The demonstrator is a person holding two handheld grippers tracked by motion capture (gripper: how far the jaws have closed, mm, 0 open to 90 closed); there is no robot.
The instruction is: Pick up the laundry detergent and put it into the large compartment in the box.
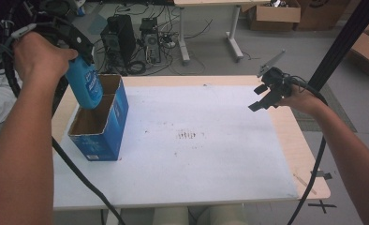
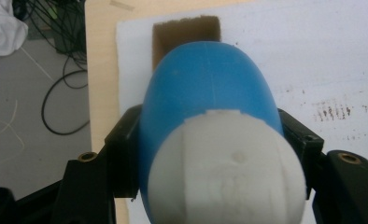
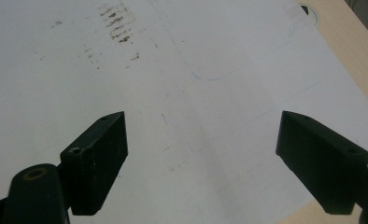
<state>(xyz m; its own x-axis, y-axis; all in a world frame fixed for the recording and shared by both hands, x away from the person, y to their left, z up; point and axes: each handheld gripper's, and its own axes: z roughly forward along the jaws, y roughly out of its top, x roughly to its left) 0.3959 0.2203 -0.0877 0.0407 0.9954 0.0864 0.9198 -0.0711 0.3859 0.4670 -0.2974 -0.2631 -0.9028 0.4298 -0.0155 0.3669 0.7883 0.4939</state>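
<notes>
A blue bottle (image 1: 85,84) with a white cap (image 2: 226,168) hangs base-down over the open top of a blue cardboard box (image 1: 100,121) at the table's left. My left gripper (image 1: 77,44) is shut on the bottle just under the cap, one black jaw on each side of it. In the left gripper view the bottle (image 2: 205,88) hides most of the box opening (image 2: 187,30); its base is at or just inside the box's far compartment. Over the table's right side, my right gripper (image 1: 265,96) is held above the surface, open, with nothing between its jaws (image 3: 201,158).
A white sheet (image 1: 182,140) with a dark smudge (image 1: 186,135) covers most of the wooden table (image 1: 309,159). Beyond the table's far edge are computer towers (image 1: 119,37), cables, another table's legs and cardboard boxes (image 1: 274,14). A black post (image 1: 342,42) rises at the right.
</notes>
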